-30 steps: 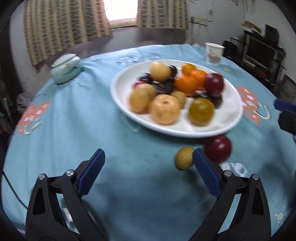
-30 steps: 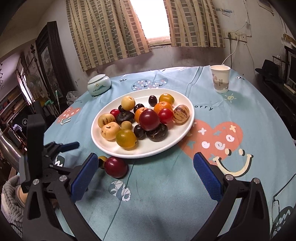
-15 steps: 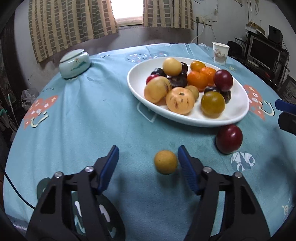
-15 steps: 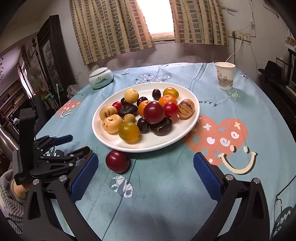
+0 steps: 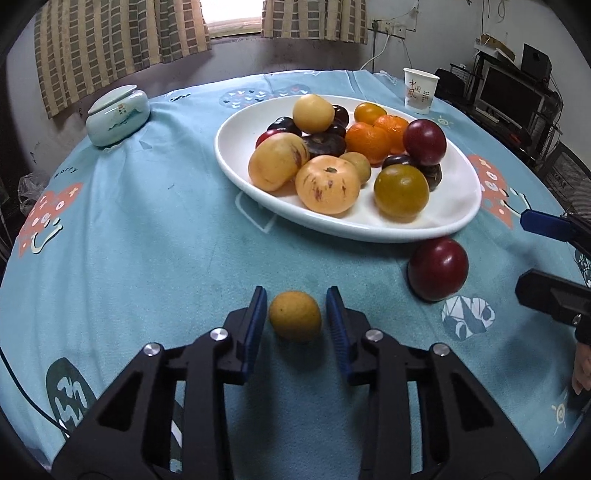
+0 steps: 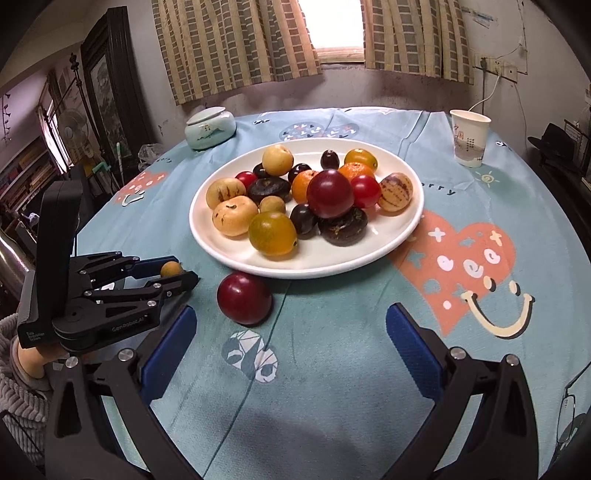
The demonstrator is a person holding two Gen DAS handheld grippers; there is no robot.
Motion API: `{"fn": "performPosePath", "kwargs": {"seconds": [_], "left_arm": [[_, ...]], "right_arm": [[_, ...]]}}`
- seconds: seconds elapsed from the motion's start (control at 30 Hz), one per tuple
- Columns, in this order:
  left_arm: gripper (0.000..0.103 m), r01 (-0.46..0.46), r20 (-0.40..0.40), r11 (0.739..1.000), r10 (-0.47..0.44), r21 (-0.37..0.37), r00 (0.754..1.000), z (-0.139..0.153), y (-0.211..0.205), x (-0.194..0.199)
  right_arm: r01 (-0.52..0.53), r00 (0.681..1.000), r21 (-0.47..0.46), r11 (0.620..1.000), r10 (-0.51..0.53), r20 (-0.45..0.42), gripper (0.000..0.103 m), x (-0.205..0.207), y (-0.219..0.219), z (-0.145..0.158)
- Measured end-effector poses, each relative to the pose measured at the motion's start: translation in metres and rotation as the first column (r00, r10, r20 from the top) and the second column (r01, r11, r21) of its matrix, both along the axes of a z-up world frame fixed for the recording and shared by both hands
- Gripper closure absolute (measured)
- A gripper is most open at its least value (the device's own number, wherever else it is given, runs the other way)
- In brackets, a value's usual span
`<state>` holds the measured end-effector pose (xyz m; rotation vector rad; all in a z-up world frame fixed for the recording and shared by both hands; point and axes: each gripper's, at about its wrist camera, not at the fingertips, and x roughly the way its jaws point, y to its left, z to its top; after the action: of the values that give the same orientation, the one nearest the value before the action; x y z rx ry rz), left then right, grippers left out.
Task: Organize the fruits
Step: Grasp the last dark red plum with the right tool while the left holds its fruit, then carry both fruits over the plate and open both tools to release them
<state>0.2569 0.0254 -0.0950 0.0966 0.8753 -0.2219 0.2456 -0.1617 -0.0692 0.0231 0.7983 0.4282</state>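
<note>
Now my left gripper (image 5: pixel 295 314) has just closed its jaws around the small yellow fruit (image 5: pixel 294 316) on the worktop, near the white plate (image 5: pixel 458 218). My right gripper (image 6: pixel 290 341) stands wide open and empty, with the red plum (image 6: pixel 244 298) just beside that plate.

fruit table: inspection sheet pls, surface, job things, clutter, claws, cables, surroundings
surface: round table, teal printed tablecloth.
job's things: white plate heaped with fruit; dark red plum and small yellow fruit lie off it on the cloth.
clutter: paper cup, lidded ceramic jar.
grippers: left claw jaws have just been closing, now shut on the small yellow fruit; right claw open, empty.
cables: white cord at wall socket.
surroundings: curtained window, monitor.
</note>
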Motion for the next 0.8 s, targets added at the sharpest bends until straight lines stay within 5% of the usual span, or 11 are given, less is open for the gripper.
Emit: {"fn": "performPosePath", "kwargs": {"seconds": [0.17,0.5,0.8], "left_arm": [[0.077,-0.037,0.027,0.999,0.037,-0.014,0.999,0.008,0.008,-0.001],[0.077,-0.077,0.050,0.996,0.079,-0.045,0.996,0.018,0.020,-0.002],[0.077,-0.069,0.039,0.997,0.069,-0.018,0.997,0.010,0.014,-0.001]], "right_arm": [[-0.008,1.000,-0.009,1.000,0.008,0.000,0.004,0.000,0.014,-0.003],[-0.028,0.995,-0.077,0.997,0.020,-0.099,0.036,0.024,0.050,-0.025],[-0.061,0.997,-0.081,0.995,0.056,-0.059,0.063,0.022,0.053,-0.022]]}}
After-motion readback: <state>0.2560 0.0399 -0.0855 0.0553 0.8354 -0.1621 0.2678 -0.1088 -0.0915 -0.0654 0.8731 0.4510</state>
